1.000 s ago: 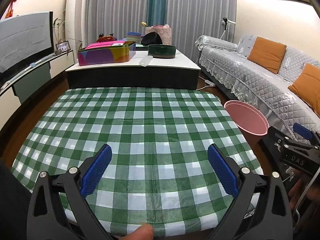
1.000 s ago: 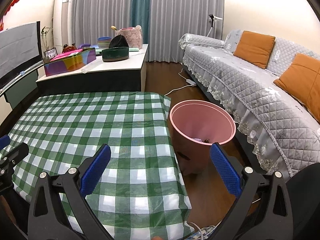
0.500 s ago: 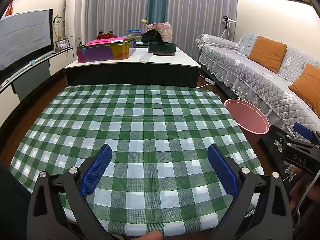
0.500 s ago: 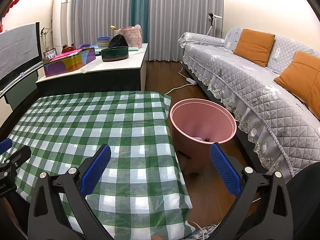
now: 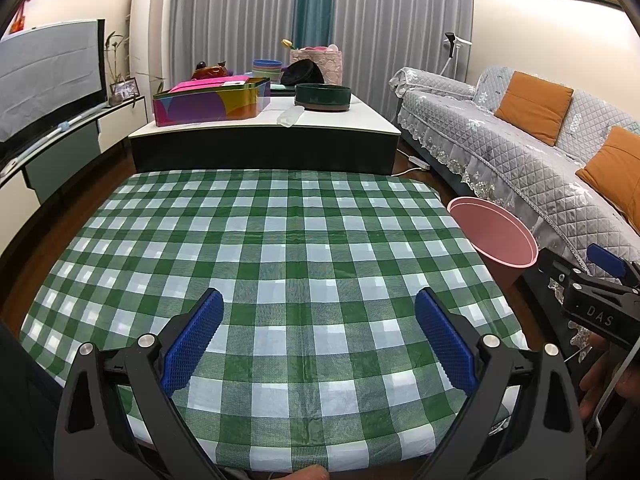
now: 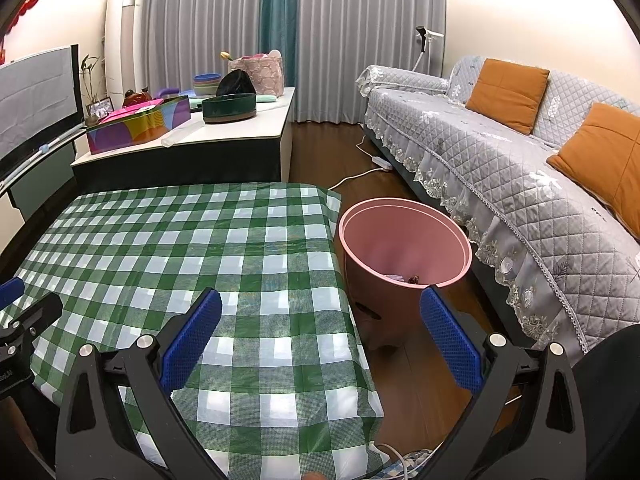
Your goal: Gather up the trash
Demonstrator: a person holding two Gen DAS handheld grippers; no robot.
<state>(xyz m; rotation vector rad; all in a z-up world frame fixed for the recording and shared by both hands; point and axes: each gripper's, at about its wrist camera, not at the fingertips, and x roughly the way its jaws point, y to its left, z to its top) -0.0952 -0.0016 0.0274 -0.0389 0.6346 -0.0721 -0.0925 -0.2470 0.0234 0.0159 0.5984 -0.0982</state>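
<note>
**Two empty grippers, trash already in the bin**

Few scraps of trash (image 6: 404, 279) lay at the bottom of the pink bin (image 6: 404, 236), which stood on the floor just beside the counter's (image 5: 280, 240) right edge, probably so litter could be dropped straight in. No trash showed on the checked cloth, so the job looked close to finished. Left gripper (image 5: 318, 338) hovered over the counter's near end, fingers spread wide and holding nothing. Right gripper (image 6: 320, 336) hung at the counter's corner near the bin, equally wide, equally empty.
</note>
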